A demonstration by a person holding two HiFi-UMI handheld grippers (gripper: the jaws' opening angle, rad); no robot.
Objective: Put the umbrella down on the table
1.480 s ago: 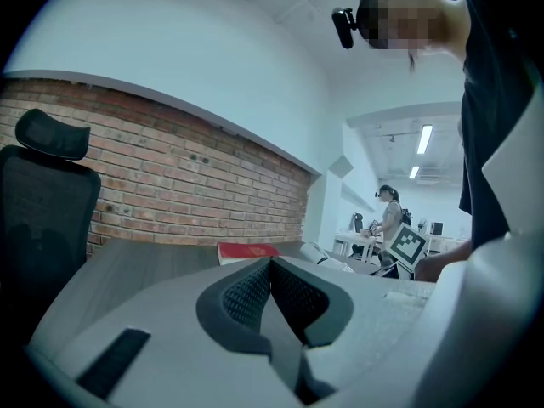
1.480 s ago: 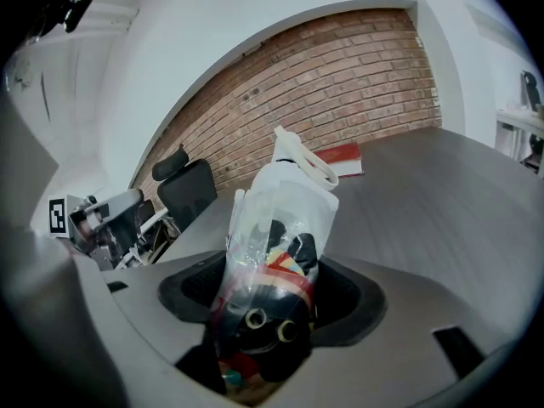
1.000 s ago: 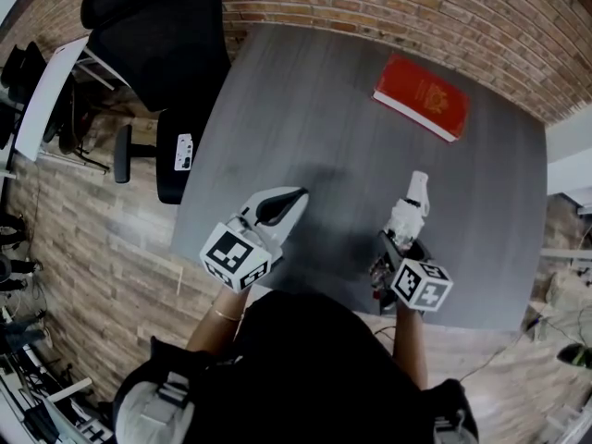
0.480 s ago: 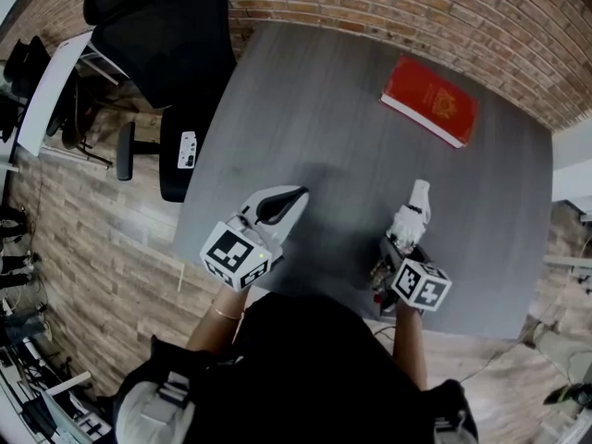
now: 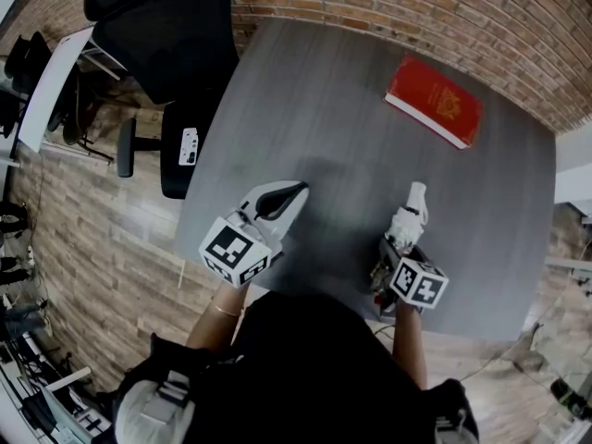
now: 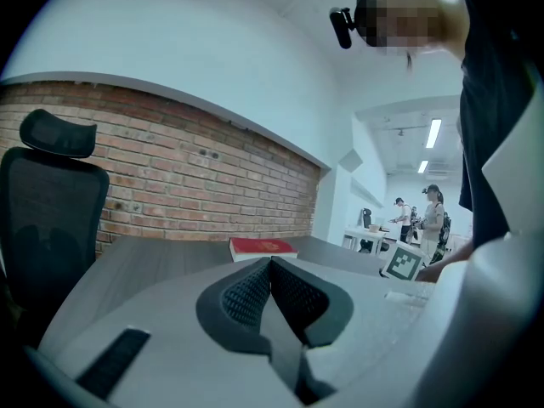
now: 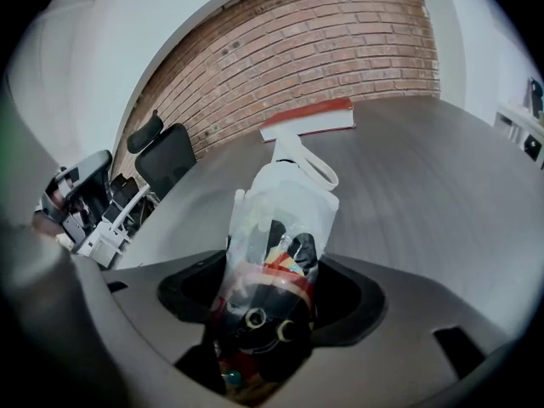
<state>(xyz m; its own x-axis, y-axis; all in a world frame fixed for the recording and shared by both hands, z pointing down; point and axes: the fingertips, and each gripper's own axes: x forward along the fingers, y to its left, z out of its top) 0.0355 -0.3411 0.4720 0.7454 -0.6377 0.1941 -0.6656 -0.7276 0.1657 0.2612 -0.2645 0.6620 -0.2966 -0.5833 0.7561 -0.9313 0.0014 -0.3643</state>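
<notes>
Umbrella (image 7: 276, 253), folded in a clear sleeve, is pinched between the jaws of your right gripper (image 7: 272, 303); its white end points out over the grey table (image 5: 324, 109) toward the red book (image 5: 434, 100); your left gripper (image 6: 270, 266) hangs alongside, jaws pressed together on nothing.

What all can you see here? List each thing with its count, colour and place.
table: one, grey, centre
book: one, red, lying on the table's far right part
office chair: one, black, off the table's left side
brick wall: one, red-brown, behind the table
umbrella: one, folded, dark pattern in a whitish sleeve, in the right gripper
left gripper: one, white, jaws together, empty, over the table's near left
right gripper: one, white, closed on the umbrella, near right
</notes>
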